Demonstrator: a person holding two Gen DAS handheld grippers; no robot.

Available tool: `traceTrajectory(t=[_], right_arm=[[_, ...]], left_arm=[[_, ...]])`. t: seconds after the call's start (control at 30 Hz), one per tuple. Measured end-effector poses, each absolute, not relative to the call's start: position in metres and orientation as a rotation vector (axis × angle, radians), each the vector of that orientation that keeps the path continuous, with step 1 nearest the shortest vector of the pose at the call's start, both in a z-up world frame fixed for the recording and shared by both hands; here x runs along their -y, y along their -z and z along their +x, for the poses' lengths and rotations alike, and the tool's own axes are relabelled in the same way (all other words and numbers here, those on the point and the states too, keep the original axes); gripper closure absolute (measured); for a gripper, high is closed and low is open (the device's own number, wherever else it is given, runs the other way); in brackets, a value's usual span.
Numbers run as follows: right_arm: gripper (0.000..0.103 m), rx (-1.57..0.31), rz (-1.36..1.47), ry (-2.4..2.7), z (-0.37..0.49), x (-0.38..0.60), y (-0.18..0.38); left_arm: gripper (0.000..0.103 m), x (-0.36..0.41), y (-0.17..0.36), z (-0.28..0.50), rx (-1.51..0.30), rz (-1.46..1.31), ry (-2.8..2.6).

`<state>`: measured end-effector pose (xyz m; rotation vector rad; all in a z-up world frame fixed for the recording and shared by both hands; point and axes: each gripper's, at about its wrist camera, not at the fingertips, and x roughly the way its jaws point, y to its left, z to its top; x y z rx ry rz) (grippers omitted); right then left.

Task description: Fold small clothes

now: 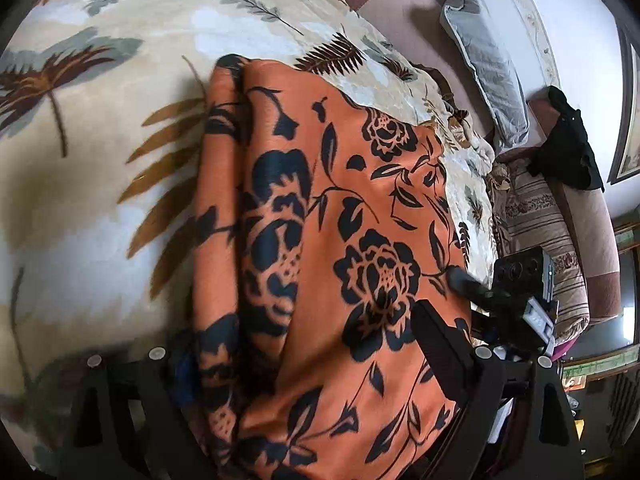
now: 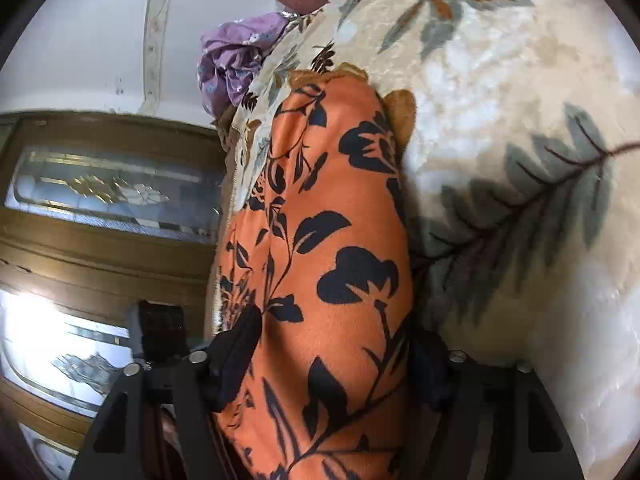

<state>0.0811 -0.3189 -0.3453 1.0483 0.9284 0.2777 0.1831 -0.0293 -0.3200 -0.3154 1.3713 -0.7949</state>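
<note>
Holding the orange cloth [image 1: 352, 208] on the bed [image 1: 100, 152], both grippers are pinching its near edge. Pulling evenly should be keeping the fold flat.

your left gripper [image 1: 320, 364] sits low, fingers spread wide. your right gripper [image 2: 332, 360] is closed, both fingers pinching fabric between them.

One orange flowered cloth [image 1: 340, 240], one leaf-print blanket [image 1: 120, 120], one grey pillow [image 1: 484, 60], one black garment [image 1: 572, 140], one purple cloth [image 2: 236, 64], two grippers: left [image 1: 304, 364], right [image 2: 332, 360].
</note>
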Motion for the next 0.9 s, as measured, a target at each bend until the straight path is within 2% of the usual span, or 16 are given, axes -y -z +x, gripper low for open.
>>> traceTrajectory(t=[0.1, 0.13, 0.2, 0.3, 0.4, 0.63, 0.77, 0.83, 0.87, 0.9], right_arm=[[0.055, -0.895, 1.006, -0.250, 0.081, 0.314, 0.340], [0.057, -0.883, 0.975, -0.240, 0.080, 0.311, 0.335], [0.062, -0.853, 0.926, -0.233, 0.078, 0.308, 0.323], [0.063, -0.797, 0.875, -0.230, 0.073, 0.306, 0.306], [0.064, -0.746, 0.822, -0.208, 0.066, 0.311, 0.290], [0.064, -0.603, 0.898, -0.108, 0.037, 0.369, 0.277], [0.064, -0.645, 0.996, -0.048, 0.034, 0.402, 0.305], [0.055, -0.736, 1.070, 0.026, 0.035, 0.415, 0.332], [0.048, -0.777, 1.121, 0.066, 0.035, 0.422, 0.346], [0.046, -0.762, 1.151, 0.056, 0.032, 0.426, 0.349]], left_arm=[[0.012, 0.040, 0.319, 0.182, -1.370, -0.278, 0.797], [0.016, 0.045, 0.317, 0.181, -1.364, -0.257, 0.793], [0.043, 0.047, 0.314, 0.177, -1.351, -0.227, 0.789], [0.055, 0.051, 0.307, 0.177, -1.333, -0.240, 0.796], [0.062, 0.061, 0.295, 0.175, -1.305, -0.255, 0.830], [0.063, 0.130, 0.268, 0.172, -1.215, -0.148, 0.911], [0.062, 0.168, 0.284, 0.172, -1.239, -0.058, 0.872], [0.060, 0.177, 0.300, 0.174, -1.255, 0.002, 0.785], [0.056, 0.178, 0.304, 0.174, -1.260, 0.004, 0.771], [0.052, 0.177, 0.305, 0.174, -1.262, -0.003, 0.763]])
